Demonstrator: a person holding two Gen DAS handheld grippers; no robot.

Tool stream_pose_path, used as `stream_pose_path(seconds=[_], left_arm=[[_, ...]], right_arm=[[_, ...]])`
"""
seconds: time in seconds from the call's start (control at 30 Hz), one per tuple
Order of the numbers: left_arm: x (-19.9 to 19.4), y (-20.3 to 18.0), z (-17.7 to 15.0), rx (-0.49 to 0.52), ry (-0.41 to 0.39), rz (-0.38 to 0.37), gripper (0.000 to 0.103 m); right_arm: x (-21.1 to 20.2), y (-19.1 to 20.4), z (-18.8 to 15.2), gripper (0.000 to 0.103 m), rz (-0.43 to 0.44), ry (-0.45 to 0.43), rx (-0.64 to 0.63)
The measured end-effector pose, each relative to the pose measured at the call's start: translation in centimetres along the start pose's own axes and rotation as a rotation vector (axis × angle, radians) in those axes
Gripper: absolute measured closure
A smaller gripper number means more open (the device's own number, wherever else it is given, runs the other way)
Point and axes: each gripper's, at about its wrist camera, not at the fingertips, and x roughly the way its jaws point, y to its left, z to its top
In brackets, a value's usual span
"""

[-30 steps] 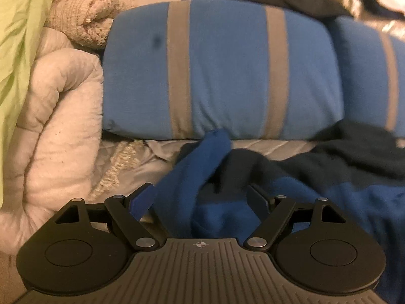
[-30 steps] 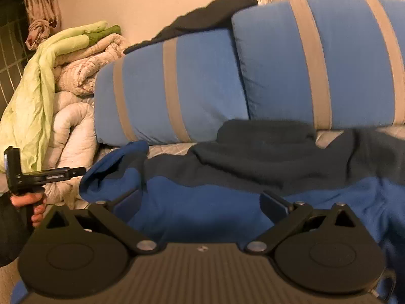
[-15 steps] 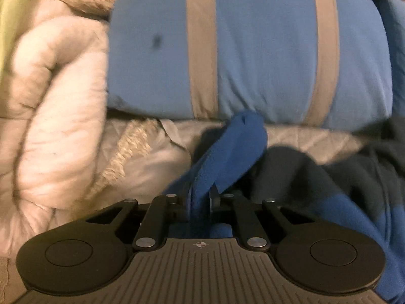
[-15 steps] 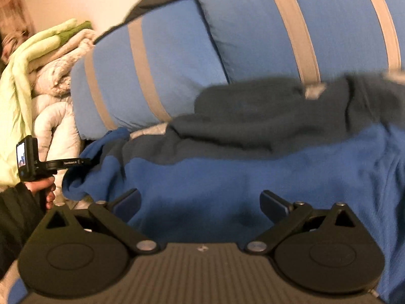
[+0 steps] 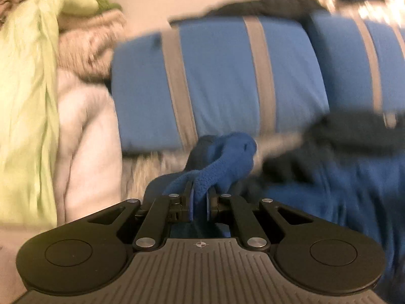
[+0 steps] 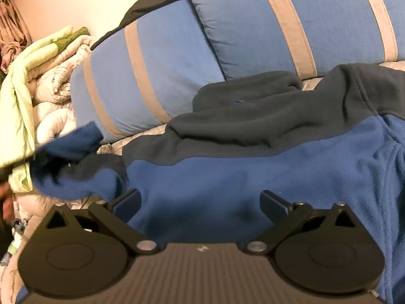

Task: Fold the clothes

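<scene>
Two large blue pillows with grey stripes (image 6: 162,76) leaned beyond both pairs of tongs. A blue and dark grey fleece jacket (image 6: 253,177) lay spread on the bed directly ahead of the right tongs (image 6: 200,202), which stood spread wide just above its blue part, pinching nothing. A heap of cream and pale green blankets (image 5: 50,101) sat to the left. The left tongs (image 5: 198,202) were pressed together, pinching the jacket's blue sleeve (image 5: 222,159), bunched just ahead.
</scene>
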Motion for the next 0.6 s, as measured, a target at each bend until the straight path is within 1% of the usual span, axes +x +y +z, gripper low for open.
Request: stream_pose_path(seconds=[0.07, 0.1, 0.13, 0.17, 0.2, 0.3, 0.37, 0.43, 0.6], left_arm=[[0.4, -0.7, -2.4, 0.044, 0.081, -0.001, 0.09], [0.5, -1.0, -3.5, 0.059, 0.106, -0.006, 0.088], [0.3, -1.3, -4.2, 0.072, 0.106, -0.009, 0.082], [0.0, -1.6, -4.6, 0.085, 0.097, -0.007, 0.067], [-0.3, -1.8, -4.9, 0.094, 0.084, -0.007, 0.055], [-0.8, -2.4, -3.8, 0.105, 0.023, -0.03, 0.041], [-0.3, -3.0, -2.7, 0.123, -0.004, -0.042, 0.038], [0.8, -3.7, -1.7, 0.13, 0.001, -0.048, 0.038], [4.4, -4.2, 0.1, 0.05, 0.045, -0.056, 0.038]], right_arm=[[-0.1, 0.1, 0.0, 0.0, 0.006, 0.0, -0.005], [-0.1, 0.1, 0.0, 0.0, 0.007, 0.0, -0.008], [-0.1, 0.2, 0.0, 0.0, 0.007, -0.001, -0.012], [-0.2, 0.2, -0.1, 0.0, 0.008, 0.0, -0.013], [-0.2, 0.1, -0.1, 0.0, 0.011, 0.002, -0.012], [-0.1, -0.1, -0.1, 0.0, 0.017, 0.014, 0.004], [0.0, -0.3, 0.0, 0.0, 0.016, 0.022, 0.018], [0.0, -0.3, 0.0, 0.0, 0.019, 0.026, 0.023], [0.0, -0.3, -0.1, 0.0, 0.022, 0.033, 0.021]])
